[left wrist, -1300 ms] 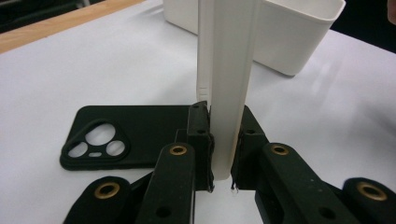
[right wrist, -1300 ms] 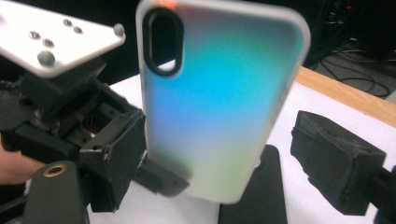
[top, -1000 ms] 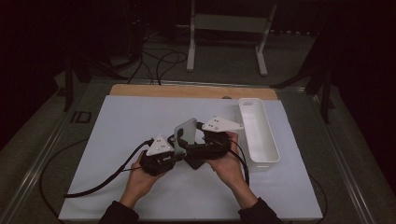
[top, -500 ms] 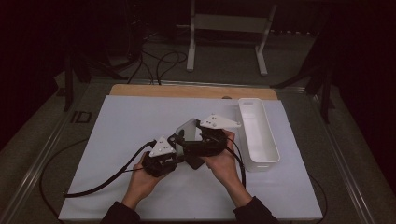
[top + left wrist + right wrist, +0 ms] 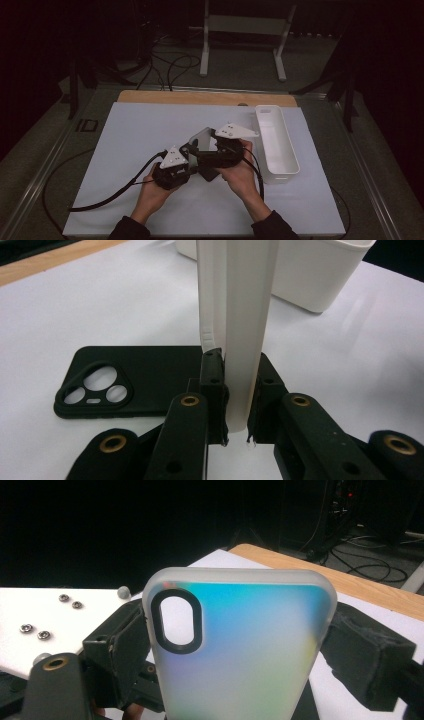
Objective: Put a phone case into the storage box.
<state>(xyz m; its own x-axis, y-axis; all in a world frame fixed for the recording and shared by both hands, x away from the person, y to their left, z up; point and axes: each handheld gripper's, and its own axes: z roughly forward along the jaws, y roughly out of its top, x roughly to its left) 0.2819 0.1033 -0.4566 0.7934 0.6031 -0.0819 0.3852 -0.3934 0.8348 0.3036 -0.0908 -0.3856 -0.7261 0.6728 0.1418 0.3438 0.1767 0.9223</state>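
The translucent phone case [image 5: 204,141] has tipped up more steeply between the two sets of jaws than a second ago, and the right gripper [image 5: 219,156] has edged closer to the left gripper [image 5: 187,161].

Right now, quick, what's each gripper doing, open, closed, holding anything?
Left gripper: shut on the frosted phone case, pinching its edge.
Right gripper: jaws on either side of the same case; whether they clamp it cannot be told.

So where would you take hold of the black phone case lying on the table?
Probably by one long edge of the black phone case, coming from above with the jaws across its width. It lies flat on the white mat, camera cutout up, so the thin raised rim is the likeliest purchase.
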